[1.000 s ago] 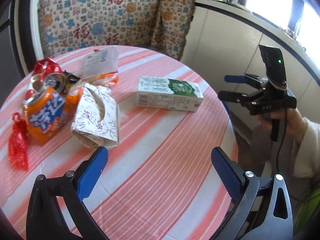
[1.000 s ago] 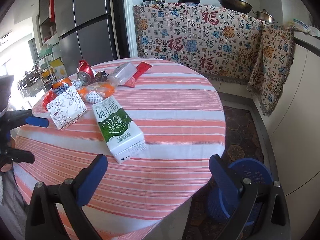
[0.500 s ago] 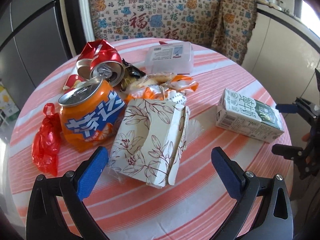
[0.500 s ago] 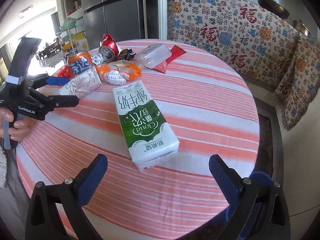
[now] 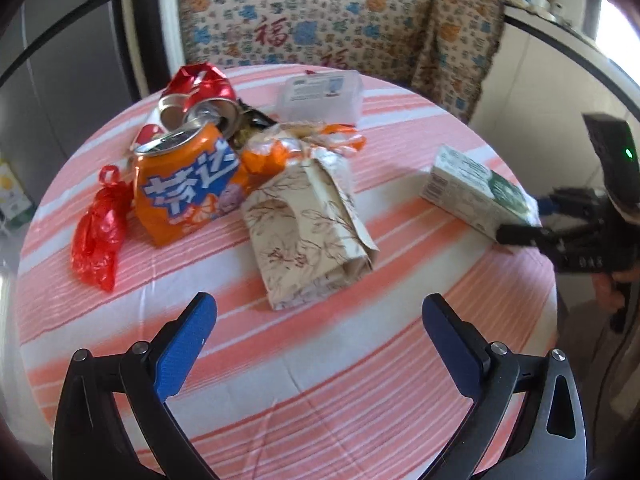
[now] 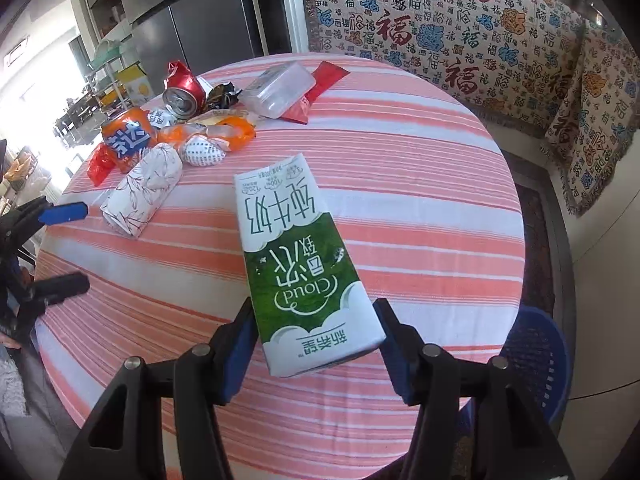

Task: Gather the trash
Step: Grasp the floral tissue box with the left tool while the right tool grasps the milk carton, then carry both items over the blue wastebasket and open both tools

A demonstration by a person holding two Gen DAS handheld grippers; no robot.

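Milk carton (image 6: 304, 264), lying at six o'clock on the striped table (image 6: 420, 184), is clamped by the right gripper (image 6: 316, 340); lifting is judged next. Left gripper (image 5: 320, 344) is held spread before the floral packet (image 5: 308, 232) at twelve o'clock.

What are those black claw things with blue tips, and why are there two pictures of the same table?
Each claw is a hand-held gripper a person carries, with a camera looking along its fingers. One picture is from the left hand-held gripper, open and holding nothing, aimed at a flowery paper pack and an orange can. The other is from the right hand-held gripper, whose fingers sit on both sides of a green and white milk carton lying on the striped tablecloth. It is not lifted yet. A crushed red can and a clear plastic box lie farther back.
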